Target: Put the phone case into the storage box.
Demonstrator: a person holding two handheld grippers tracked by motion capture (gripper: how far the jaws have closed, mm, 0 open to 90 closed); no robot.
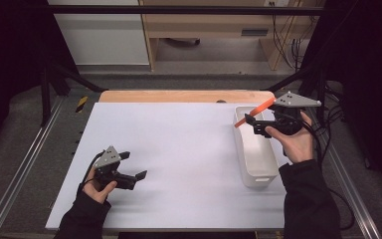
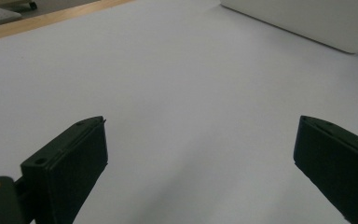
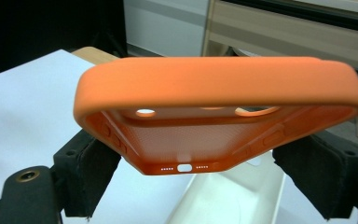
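Holding an orange phone case (image 3: 205, 107) by its two long sides, your right gripper (image 1: 252, 123) sits over the far end of the white bin (image 1: 256, 159) at the table's (image 1: 179, 149) right edge. Case is clamped btwn the pads, open side down in the right gripper view, tilted up to the right in the high view. Your left gripper (image 1: 132, 165) is low over the table's near left, jaws wide w/ nothing btwn them, well apart from the bin.
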